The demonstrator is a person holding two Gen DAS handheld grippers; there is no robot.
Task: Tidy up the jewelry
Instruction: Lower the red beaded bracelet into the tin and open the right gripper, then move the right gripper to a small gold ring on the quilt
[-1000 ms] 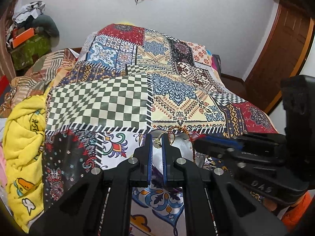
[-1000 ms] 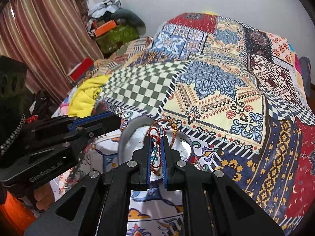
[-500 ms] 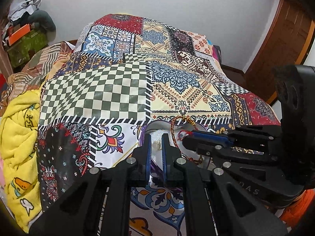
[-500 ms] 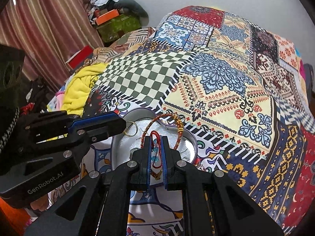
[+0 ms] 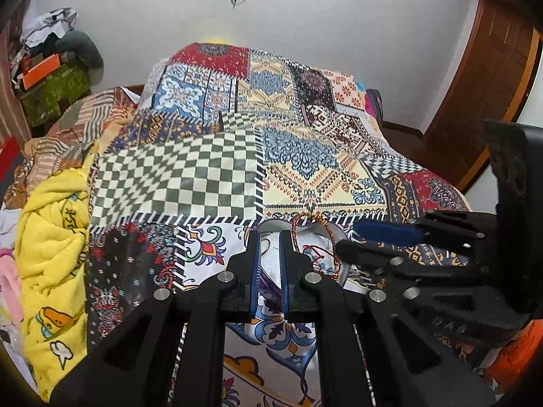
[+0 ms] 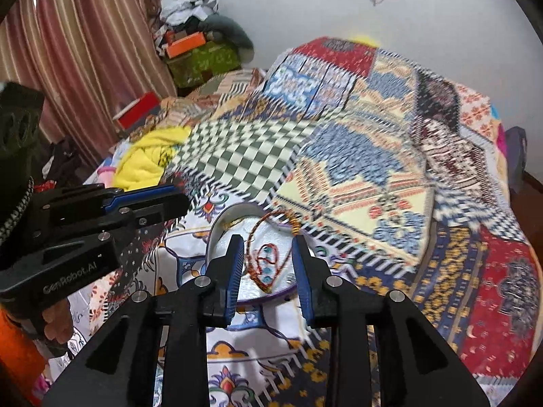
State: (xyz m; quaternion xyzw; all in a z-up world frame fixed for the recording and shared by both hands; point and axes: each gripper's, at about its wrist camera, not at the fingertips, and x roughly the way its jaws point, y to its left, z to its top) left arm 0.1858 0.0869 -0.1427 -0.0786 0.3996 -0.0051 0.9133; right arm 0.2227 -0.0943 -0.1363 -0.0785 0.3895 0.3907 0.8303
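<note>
On the bed, near its front edge, sits a round white tray with a purple rim (image 6: 217, 234), partly hidden behind both tools. The red-and-gold beaded cord bracelet (image 6: 268, 257) lies in the tray between the fingers of the right gripper (image 6: 268, 254); those fingers are spreading apart and do not press on it. A small gold ring (image 6: 230, 224) lies at the tray's far side, hard to make out. The left gripper (image 5: 270, 247) has its fingers drawn together; whether anything is pinched between them I cannot tell. The right-wrist view is smeared by motion blur. The bed carries a patchwork bedspread (image 5: 217, 176); a yellow fleece blanket (image 5: 51, 237) is bunched at its left. White wall (image 5: 339, 17), wooden door (image 5: 488, 91), striped curtain (image 6: 85, 51).
</note>
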